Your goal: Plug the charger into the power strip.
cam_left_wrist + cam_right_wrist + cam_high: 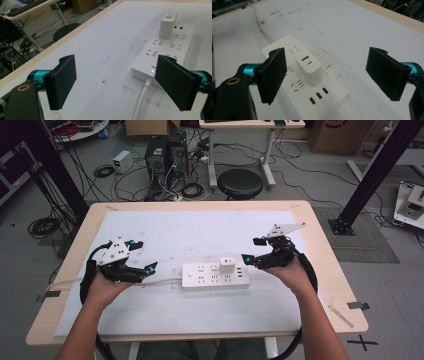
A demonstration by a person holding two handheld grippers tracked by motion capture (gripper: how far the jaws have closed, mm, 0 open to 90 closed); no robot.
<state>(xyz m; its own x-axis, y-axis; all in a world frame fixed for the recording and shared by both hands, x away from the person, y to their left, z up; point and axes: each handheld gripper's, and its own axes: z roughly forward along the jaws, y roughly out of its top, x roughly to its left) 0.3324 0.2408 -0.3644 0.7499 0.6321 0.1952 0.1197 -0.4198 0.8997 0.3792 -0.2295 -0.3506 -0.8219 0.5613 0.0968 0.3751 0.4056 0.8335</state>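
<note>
At the centre of the desk [320, 285] we find a white power strip [215, 275] lying flat on a pale mat [190, 235], its long side running from 9 o'clock to 3 o'clock in the high view. A white charger [227, 265] stands plugged into it, upright, toward the 3 o'clock end. A white cord [162, 281] leaves the strip at 9 o'clock and trails across the mat.

At 9 o'clock of the strip we see the left claw [142, 256], held in a hand, jaws spread wide and released, gripping nothing; its own view looks along the strip from the cord end. At 3 o'clock the right claw [252, 250] is likewise released, jaws wide apart, just beside the strip's end without touching it. In its view the charger [308, 67] sits between the jaws, farther off.

Beyond the desk at 12 o'clock stands a black round stool [240, 183] among floor cables.
</note>
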